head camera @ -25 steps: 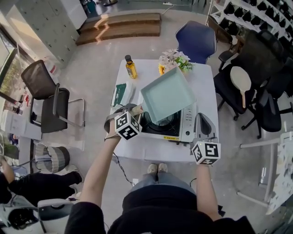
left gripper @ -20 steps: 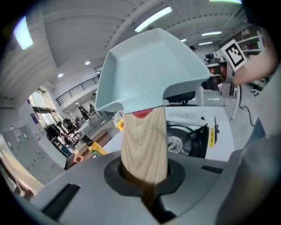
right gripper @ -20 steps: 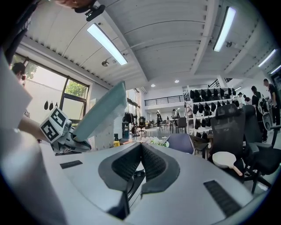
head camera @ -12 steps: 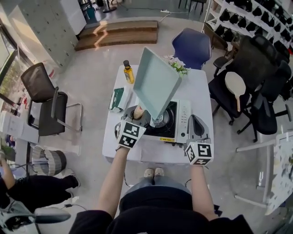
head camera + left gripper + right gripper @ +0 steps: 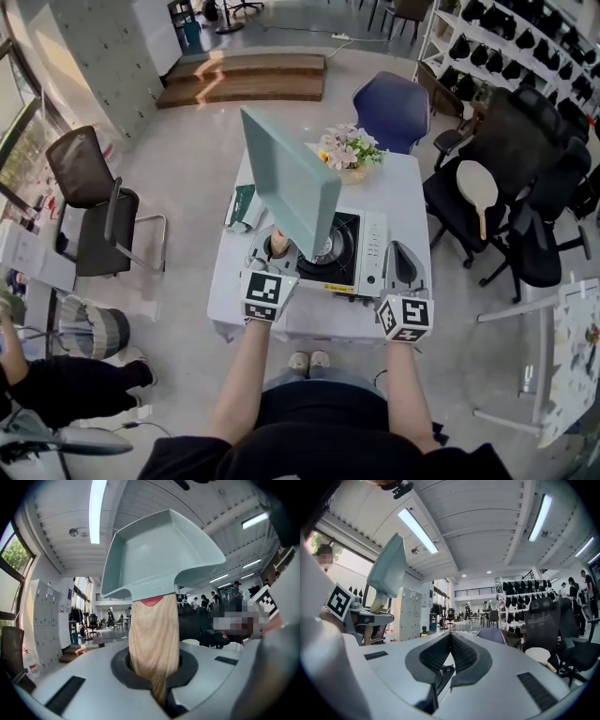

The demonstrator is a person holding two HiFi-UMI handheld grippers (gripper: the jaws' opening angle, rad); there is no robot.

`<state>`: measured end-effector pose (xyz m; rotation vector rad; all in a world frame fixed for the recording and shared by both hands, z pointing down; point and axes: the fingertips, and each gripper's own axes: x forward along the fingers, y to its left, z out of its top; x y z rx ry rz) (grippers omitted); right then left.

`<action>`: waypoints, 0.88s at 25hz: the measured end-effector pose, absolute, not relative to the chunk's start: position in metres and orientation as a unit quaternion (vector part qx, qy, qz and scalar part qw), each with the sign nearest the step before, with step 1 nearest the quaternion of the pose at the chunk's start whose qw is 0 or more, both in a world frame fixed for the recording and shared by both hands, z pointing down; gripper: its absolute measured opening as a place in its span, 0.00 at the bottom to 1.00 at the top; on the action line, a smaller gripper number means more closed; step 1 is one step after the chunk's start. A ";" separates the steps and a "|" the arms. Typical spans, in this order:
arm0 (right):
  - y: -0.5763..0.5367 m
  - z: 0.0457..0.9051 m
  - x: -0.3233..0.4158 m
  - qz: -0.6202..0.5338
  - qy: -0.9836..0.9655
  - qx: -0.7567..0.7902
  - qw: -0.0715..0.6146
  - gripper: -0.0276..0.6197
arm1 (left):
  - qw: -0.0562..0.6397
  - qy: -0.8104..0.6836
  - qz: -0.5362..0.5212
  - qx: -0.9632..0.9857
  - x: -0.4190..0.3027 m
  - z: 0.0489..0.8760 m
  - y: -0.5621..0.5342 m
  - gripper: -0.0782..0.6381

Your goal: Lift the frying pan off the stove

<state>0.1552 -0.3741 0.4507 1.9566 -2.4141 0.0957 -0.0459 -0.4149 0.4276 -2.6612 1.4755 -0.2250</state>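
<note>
A square pale-green frying pan [image 5: 286,183] with a light wooden handle [image 5: 277,246] hangs in the air above the stove [image 5: 373,255], tipped steeply up on edge. My left gripper [image 5: 272,261] is shut on the handle; in the left gripper view the handle [image 5: 153,639] runs down between the jaws and the pan [image 5: 159,550] fills the top. My right gripper [image 5: 399,261] stays over the stove's right end, shut with nothing in it [image 5: 450,637]. From the right gripper view the pan [image 5: 389,566] shows at the left.
The stove stands on a white table [image 5: 412,202] with a flower bouquet [image 5: 345,150] at the back and a green packet [image 5: 242,206] at the left. A blue chair [image 5: 394,105] is behind the table, black office chairs [image 5: 525,197] to the right, another chair [image 5: 89,202] to the left.
The pan has swung from lying flat just above the burner to standing steeply on edge, higher and further left. Both grippers have drawn back toward the table's near edge.
</note>
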 end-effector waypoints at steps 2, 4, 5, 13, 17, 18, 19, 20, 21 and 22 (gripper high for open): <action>-0.372 0.450 0.153 0.027 -0.777 0.628 0.017 0.05 | 0.043 0.486 -0.071 -0.870 -0.049 0.428 -0.411 0.14; -0.370 0.450 0.150 0.025 -0.779 0.627 0.019 0.05 | 0.039 0.489 -0.070 -0.869 -0.052 0.429 -0.408 0.14; -0.369 0.450 0.148 0.024 -0.779 0.626 0.019 0.05 | 0.038 0.490 -0.069 -0.868 -0.054 0.429 -0.407 0.14; -0.363 0.448 0.146 0.017 -0.775 0.631 0.022 0.05 | 0.046 0.493 -0.060 -0.867 -0.059 0.427 -0.398 0.14; -0.360 0.447 0.145 0.014 -0.776 0.629 0.029 0.05 | 0.041 0.492 -0.056 -0.868 -0.056 0.426 -0.395 0.14; -0.360 0.447 0.145 0.014 -0.777 0.628 0.029 0.05 | 0.039 0.492 -0.056 -0.868 -0.055 0.427 -0.395 0.14; -0.359 0.447 0.144 0.015 -0.778 0.627 0.030 0.05 | 0.039 0.492 -0.057 -0.868 -0.055 0.428 -0.394 0.14; -0.359 0.448 0.144 0.015 -0.779 0.626 0.030 0.05 | 0.039 0.493 -0.059 -0.867 -0.055 0.429 -0.394 0.14; -0.359 0.448 0.144 0.016 -0.780 0.625 0.030 0.05 | 0.039 0.493 -0.061 -0.867 -0.055 0.430 -0.393 0.14; -0.359 0.449 0.144 0.017 -0.780 0.625 0.030 0.05 | 0.039 0.493 -0.062 -0.867 -0.055 0.431 -0.393 0.14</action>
